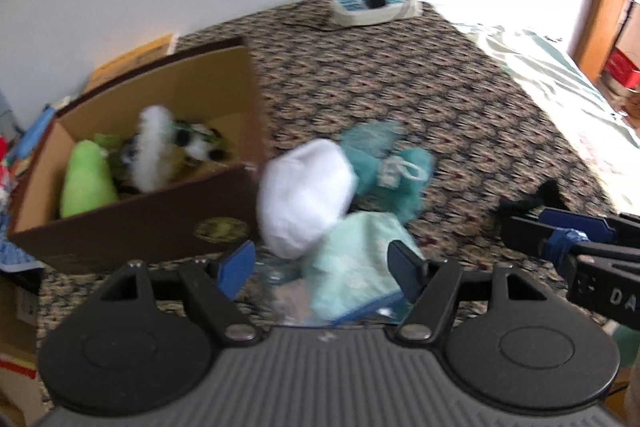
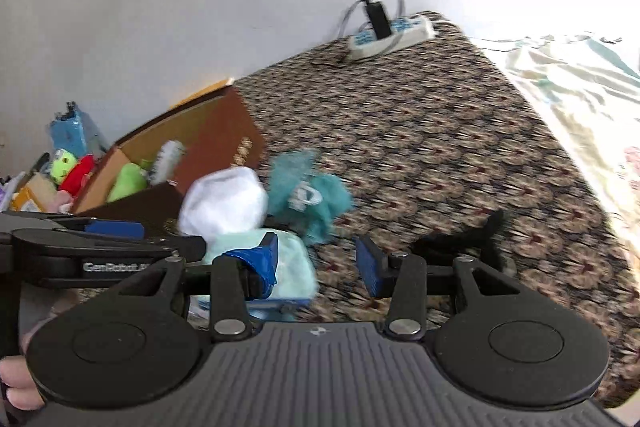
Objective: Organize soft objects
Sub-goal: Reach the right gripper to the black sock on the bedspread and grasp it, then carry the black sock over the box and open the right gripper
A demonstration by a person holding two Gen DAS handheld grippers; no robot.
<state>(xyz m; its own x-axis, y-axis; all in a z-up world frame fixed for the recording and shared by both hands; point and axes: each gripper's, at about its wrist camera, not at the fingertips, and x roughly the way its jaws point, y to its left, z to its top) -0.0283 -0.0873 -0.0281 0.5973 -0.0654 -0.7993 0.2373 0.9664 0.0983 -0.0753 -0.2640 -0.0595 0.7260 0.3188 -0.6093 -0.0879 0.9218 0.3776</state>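
Step in hand: you are between picks, by my reading; some soft things already lie in the cardboard box (image 1: 168, 211), others wait outside it.
Left tool (image 1: 322, 269): its blue pads stand apart with nothing clamped, hovering over the mint cloth (image 1: 360, 267).
Right tool (image 2: 322, 263): pads apart and empty as well, just right of the mint cloth, with the left tool crossing in front at its left.
Pile: the white plush (image 1: 306, 197) rests on the mint cloth and against the box's near corner; the teal mesh pouf (image 1: 394, 169) lies just behind it, touching.
Black piece: a dark fabric item (image 2: 460, 241) lies apart on the patterned surface (image 1: 400, 75), near the right tool; blur hides what it is.
In the box: a green plush (image 1: 86, 179) and a white fluffy toy (image 1: 154, 151), with a black-and-white one beside it.
Next move: I would lower your left tool onto the white plush, since it sits topmost and closest to the box, close on its bulk, then lift it over the near wall.
Caution: the plush is rounded, so a shallow pinch may slip.
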